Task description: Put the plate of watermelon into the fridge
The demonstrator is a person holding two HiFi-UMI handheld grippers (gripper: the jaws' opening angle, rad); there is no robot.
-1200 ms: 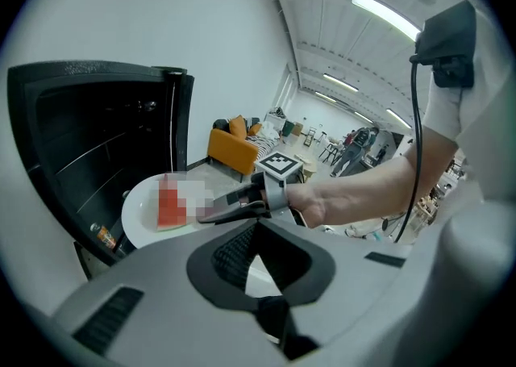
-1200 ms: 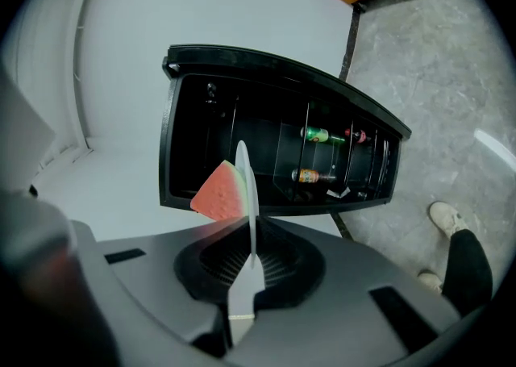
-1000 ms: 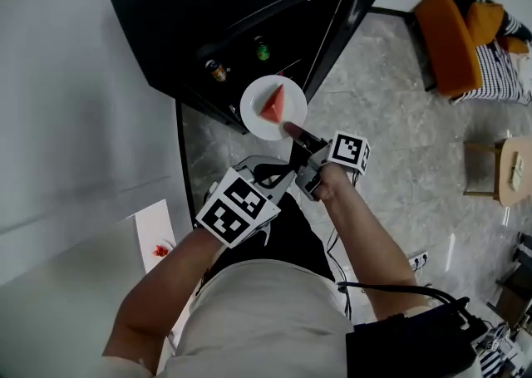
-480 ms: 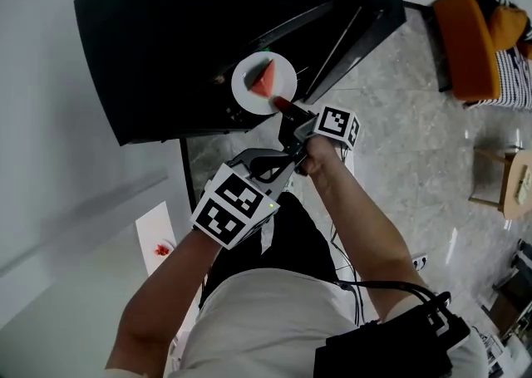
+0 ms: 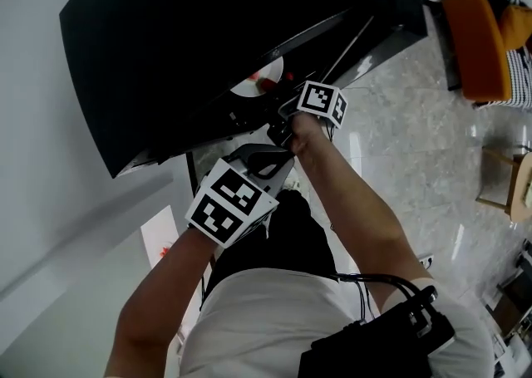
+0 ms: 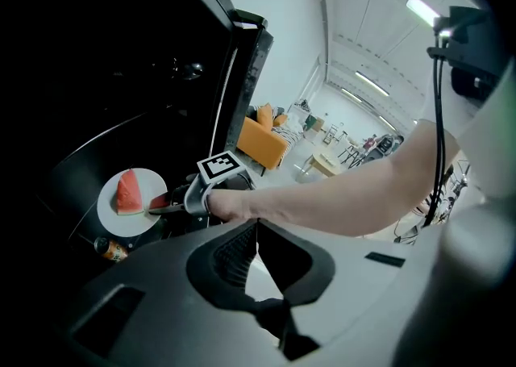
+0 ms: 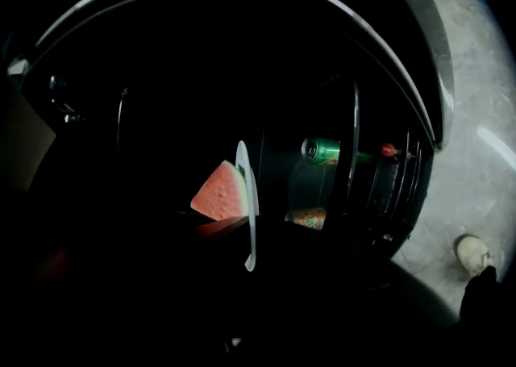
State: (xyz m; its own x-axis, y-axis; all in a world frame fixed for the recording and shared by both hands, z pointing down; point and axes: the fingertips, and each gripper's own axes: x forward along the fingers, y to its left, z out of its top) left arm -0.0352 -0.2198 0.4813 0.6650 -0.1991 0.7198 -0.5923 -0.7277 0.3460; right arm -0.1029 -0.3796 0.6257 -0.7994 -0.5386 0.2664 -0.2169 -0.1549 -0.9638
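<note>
Two grippers: right gripper [image 7: 245,233] grasps plate [image 7: 245,184] inside black fridge [image 5: 208,36]; left gripper [image 6: 256,225] clenched, empty; marble floor [image 5: 407,135].

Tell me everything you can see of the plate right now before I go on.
The plate is round, white, shallow and smooth. It carries a single red wedge of watermelon. It lies roughly level inside the dark fridge opening, and the head view shows only a sliver of it under the fridge top. The right gripper clamps its near rim between red fingers. The right gripper view sees it edge-on as a thin white line. Whether it rests on a shelf cannot be told.
</note>
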